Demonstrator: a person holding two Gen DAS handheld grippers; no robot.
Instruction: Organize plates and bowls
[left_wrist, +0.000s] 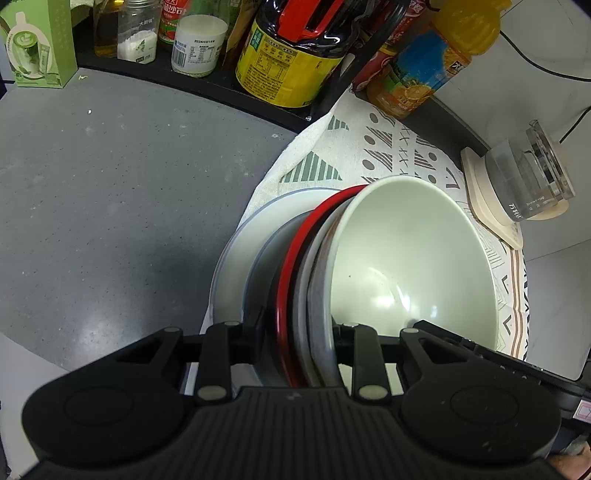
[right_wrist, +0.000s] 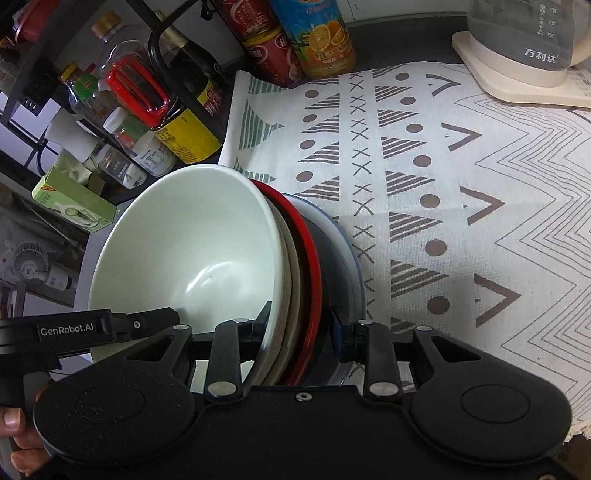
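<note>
- The left gripper's (left_wrist: 297, 332) fingers (left_wrist: 255, 325) are clamped across the rims of a nested stack of dishes, one finger outside the stack and the other inside the top bowl.
- The right gripper's (right_wrist: 299, 321) fingers (right_wrist: 338, 328) pinch the same stack at another part of its rim, a blue pad pressing on the dark outer dish.
- The stack is tilted, with a pale green bowl (left_wrist: 413, 266) on top, its hollow facing the cameras.
- Beneath the pale green bowl come a cream dish (right_wrist: 290, 266), a red-rimmed bowl (left_wrist: 291, 266), a dark grey bowl (left_wrist: 264, 273) and a pale blue plate (left_wrist: 236, 254).
- The stack sits over the edge of a patterned cloth (right_wrist: 424, 184), where the cloth meets the grey surface (left_wrist: 110, 192).
- Beyond the pale green bowl, a rack holds a yellow-labelled dark bottle (left_wrist: 291, 55) and jars.
- An orange juice bottle (right_wrist: 317, 33) and a glass kettle (right_wrist: 528, 33) stand at the far end of the patterned cloth.
- A green box (left_wrist: 37, 44) stands on the grey surface left of the rack.
</note>
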